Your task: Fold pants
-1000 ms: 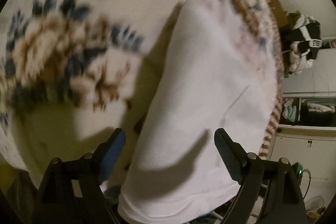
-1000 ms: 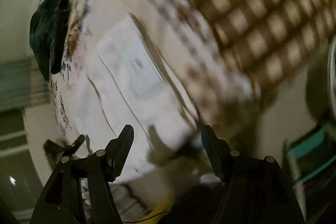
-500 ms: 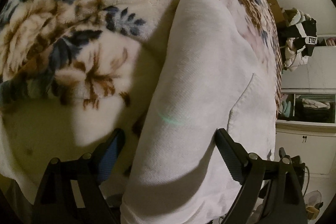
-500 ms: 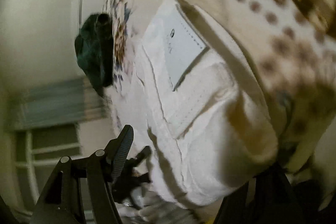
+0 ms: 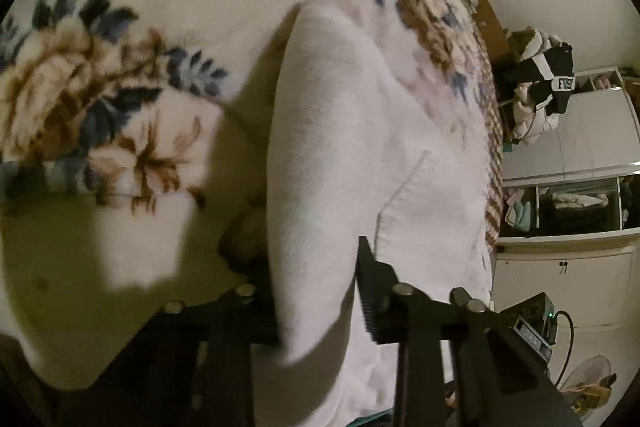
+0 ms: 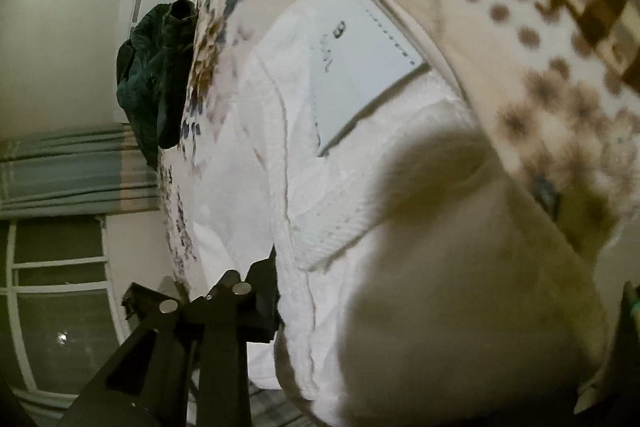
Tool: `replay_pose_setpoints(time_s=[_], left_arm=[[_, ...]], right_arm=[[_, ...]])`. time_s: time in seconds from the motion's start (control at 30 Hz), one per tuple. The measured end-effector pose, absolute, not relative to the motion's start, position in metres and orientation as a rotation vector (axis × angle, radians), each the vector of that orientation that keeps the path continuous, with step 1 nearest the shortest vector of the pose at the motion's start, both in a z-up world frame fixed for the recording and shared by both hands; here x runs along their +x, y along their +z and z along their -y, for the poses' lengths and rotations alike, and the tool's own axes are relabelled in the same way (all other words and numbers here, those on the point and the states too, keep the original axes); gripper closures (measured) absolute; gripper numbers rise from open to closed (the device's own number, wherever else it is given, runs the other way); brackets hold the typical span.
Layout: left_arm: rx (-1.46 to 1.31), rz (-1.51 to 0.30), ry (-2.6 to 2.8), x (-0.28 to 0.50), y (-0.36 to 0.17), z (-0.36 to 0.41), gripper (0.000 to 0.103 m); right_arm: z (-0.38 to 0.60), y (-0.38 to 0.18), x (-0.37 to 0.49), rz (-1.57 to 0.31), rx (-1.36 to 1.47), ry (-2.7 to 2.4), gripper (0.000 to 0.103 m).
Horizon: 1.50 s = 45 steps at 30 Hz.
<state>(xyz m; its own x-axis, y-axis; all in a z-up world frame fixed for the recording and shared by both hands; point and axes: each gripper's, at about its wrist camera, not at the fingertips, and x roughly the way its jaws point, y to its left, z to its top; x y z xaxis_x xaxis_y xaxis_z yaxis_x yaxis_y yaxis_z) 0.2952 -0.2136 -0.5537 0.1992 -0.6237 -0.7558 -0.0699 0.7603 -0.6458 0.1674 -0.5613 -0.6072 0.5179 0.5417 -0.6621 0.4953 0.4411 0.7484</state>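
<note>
While both tools bite the near edge of the white pants (image 5: 360,131), lift them together so the cloth stays level. The pants lie on the floral blanket (image 5: 120,75) of the bed, their back pocket (image 6: 360,55) facing up. Your left tool (image 5: 316,291) is clamped on a bunched fold. Your right tool (image 6: 288,299) shows one finger against the cloth, the other hidden, so I judge it gripping. Carry the edge toward the dark green garment (image 6: 156,83) beyond the pants, evenly.

Dim, warm indoor light. A broad soft shadow falls just ahead of the jaws in both views. Fisheye bending curves the edges; motion blur smears fabric patterns beyond the jaws.
</note>
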Motion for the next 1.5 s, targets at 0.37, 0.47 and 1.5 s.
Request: replay_pose_setpoints(time_s=[0.37,0.47,1.5], left_arm=[[-0.697,-1.280,-0.377,0.295,-0.456,0.199,0.082],[-0.703,-1.247,-0.373,0.309,-0.423,0.197,0.082],[-0.741,-1.178,-0.382,0.804,-0.514,0.117,0.078]], right_arm=[[0.555,-0.495,0.190,-1.076,1.055,0.118,0.077],[0.552,-0.463,0.205,-1.055,1.035,0.147,0.077],[0.462,-0.514,0.732,-0.913,0.914,0.131,0.071]])
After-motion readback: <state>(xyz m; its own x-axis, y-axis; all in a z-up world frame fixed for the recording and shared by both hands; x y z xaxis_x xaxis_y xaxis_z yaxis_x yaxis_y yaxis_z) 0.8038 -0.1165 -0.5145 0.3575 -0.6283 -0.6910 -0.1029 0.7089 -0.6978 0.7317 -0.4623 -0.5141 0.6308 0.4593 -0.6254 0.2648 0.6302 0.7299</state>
